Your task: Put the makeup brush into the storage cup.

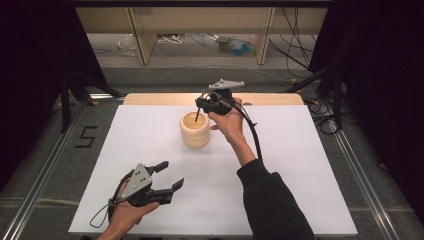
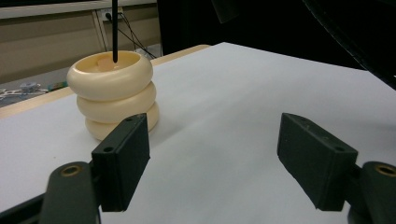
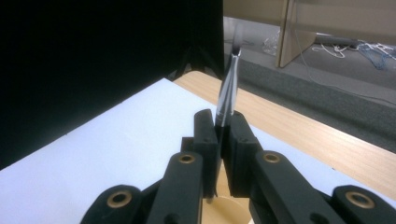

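A cream holder (image 1: 195,130) shaped like three stacked rings stands upright on the white board (image 1: 280,200), toward the far middle. My right gripper (image 1: 200,106) hovers just above its rim, shut on a thin dark stick (image 1: 197,115) whose lower end dips into the holder's mouth. In the right gripper view the jaws (image 3: 223,126) clamp the stick (image 3: 229,88), which has a shiny grey stretch above them; a bit of the cream rim (image 3: 229,212) shows below. My left gripper (image 1: 172,175) rests at the near left, open and holding nothing. Its view (image 2: 215,158) looks at the holder (image 2: 114,93) and stick (image 2: 115,32).
The white board covers a wooden table whose bare strip (image 1: 150,98) shows along the far edge. Beyond it lie floor cables (image 1: 220,42) and wooden shelf legs (image 1: 142,35). Black curtains (image 1: 30,60) close in both sides. A person's dark sleeve (image 1: 272,205) crosses the near right.
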`<action>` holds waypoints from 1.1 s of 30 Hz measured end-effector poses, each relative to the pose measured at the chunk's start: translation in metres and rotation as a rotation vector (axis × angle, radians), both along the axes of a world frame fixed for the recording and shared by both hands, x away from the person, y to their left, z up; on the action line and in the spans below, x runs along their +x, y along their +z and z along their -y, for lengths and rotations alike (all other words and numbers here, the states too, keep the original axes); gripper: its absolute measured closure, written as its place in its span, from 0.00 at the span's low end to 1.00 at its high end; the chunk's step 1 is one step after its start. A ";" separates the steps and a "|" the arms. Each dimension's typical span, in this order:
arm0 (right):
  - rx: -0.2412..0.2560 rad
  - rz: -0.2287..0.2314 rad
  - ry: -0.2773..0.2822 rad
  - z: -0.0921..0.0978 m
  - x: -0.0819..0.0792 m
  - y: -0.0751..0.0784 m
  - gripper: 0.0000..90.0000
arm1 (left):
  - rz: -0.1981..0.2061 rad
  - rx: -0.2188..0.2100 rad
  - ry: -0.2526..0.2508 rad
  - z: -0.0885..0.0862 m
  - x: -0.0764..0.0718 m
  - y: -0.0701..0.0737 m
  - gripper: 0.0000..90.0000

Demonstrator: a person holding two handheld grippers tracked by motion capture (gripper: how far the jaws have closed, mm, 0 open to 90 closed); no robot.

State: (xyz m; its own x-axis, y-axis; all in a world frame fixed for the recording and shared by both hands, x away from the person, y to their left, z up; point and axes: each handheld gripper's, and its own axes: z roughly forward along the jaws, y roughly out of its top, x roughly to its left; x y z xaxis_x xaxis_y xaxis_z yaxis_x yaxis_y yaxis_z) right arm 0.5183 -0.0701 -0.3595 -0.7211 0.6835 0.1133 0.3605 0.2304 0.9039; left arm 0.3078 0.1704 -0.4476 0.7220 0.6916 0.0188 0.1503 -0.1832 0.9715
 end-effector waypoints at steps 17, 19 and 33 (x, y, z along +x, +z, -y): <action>-0.029 -0.046 0.002 -0.004 0.005 -0.011 0.95 | 0.005 0.006 -0.001 0.000 0.000 0.000 0.28; -0.040 -0.034 0.007 -0.005 0.006 -0.012 0.95 | 0.001 -0.001 0.000 0.000 0.000 0.000 0.28; -0.065 -0.059 0.033 -0.010 0.008 -0.020 0.95 | 0.007 0.005 -0.002 -0.001 0.001 0.001 0.28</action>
State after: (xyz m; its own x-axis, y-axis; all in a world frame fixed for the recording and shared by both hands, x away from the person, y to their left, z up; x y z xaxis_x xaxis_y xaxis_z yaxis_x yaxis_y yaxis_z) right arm 0.5258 -0.0605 -0.3798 -0.7366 0.6669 0.1124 0.4039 0.3004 0.8641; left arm 0.3083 0.1712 -0.4471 0.7232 0.6901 0.0271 0.1434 -0.1884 0.9716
